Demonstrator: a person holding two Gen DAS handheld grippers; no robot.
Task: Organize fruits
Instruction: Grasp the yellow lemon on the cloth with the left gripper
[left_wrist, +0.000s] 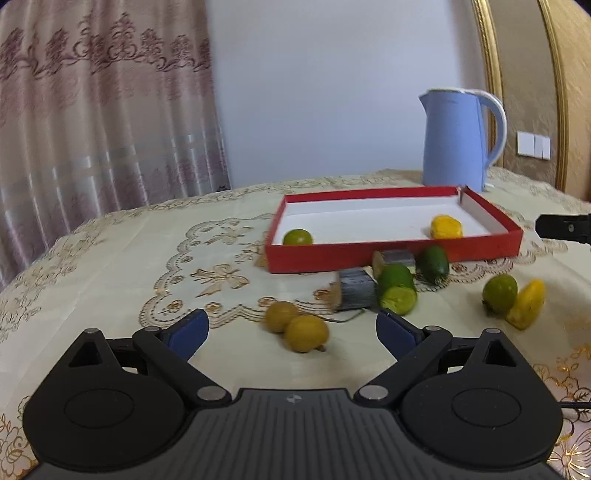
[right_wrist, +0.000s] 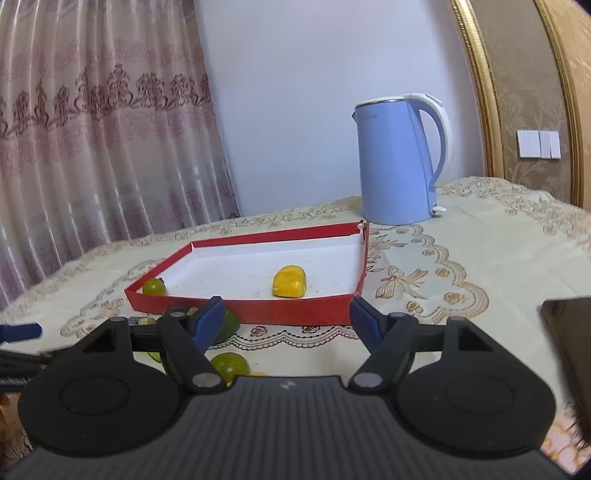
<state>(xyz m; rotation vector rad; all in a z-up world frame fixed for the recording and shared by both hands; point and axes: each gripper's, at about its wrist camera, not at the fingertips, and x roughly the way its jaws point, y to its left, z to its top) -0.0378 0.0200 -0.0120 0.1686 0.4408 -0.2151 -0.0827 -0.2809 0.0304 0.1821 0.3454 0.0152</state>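
Left wrist: left tool wide open, empty, low over table. Two yellow-brown fruits dead ahead, just beyond tips, touching, pair running near-to-far. Red tray farther back, w/ green fruit + yellow piece inside.

Right wrist: right tool part open, empty, facing tray front wall. Left hand judged nearer to the pair.

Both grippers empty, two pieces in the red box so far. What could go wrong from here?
1. The two yellow-brown fruits touch each other right ahead of the open left gripper; closing on one may knock the other rolling.
2. Green pieces crowd the near wall of the red box, so a grab there could shove it.
3. The blue kettle stands just behind the box's far corner, so a long reach may bump it.
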